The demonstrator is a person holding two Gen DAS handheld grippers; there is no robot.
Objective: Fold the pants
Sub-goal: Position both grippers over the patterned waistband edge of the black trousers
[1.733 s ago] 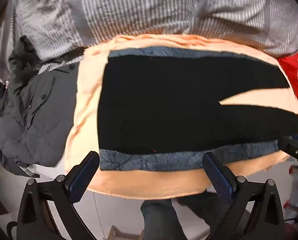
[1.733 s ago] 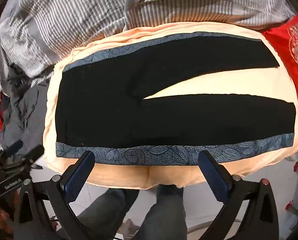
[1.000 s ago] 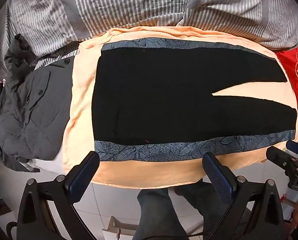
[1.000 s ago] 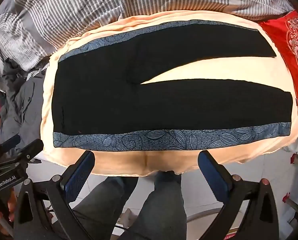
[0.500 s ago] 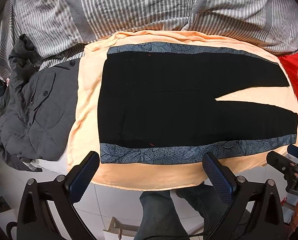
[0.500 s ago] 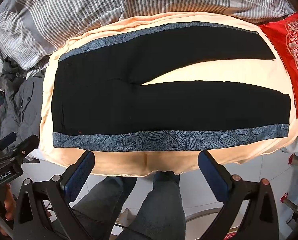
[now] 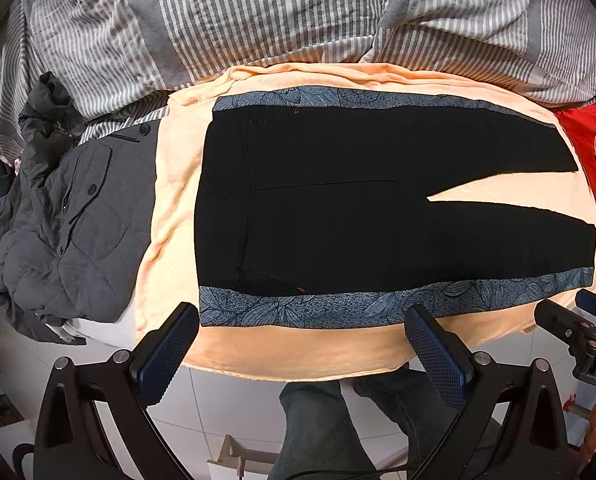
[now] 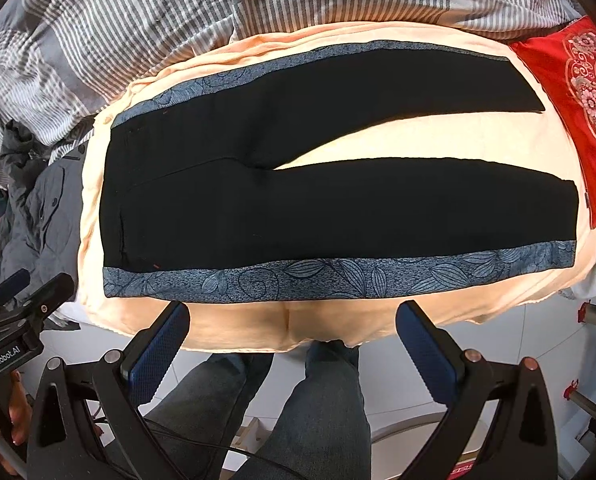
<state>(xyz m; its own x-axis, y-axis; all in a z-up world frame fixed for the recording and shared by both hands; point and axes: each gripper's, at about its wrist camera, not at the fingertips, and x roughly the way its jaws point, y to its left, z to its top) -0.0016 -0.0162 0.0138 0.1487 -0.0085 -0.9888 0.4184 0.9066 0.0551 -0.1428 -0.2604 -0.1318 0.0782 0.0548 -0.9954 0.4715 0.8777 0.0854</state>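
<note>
Low in the frame of each wrist view, two gripping tools are waiting with jaws spread wide and nothing between them: the left gripper (image 7: 299,344) and the right gripper (image 8: 292,340) are both hanging just off the near edge of the bed, above white floor tile and the operator's jeans-clad legs (image 8: 317,408). Neither is touching cloth, which suggests the fold is not yet under way and the operator is taking in the whole garment before choosing grab points.

Just beyond the fingertips, a peach sheet (image 7: 298,354) is draping over the mattress edge, serving as a smooth working surface. On it the black pants (image 8: 337,208) are lying flat across the middle of the frame, waistband toward the left, both legs running to the right and parting in a narrow wedge. A blue leaf-patterned side stripe (image 8: 337,276) is running along the nearest edge, squarely in front of both tools; a matching stripe is edging the far leg. Laid out this way, the near leg looks ready to be lifted over the far one.

At the left of the frame, a grey quilted jacket (image 7: 70,220) is lying in a heap, clear of the work. A red embroidered cushion (image 8: 577,112) is sitting at the right, by the cuffs. Across the top, a grey striped duvet (image 7: 298,12) is bunching against the sheet's far border.
</note>
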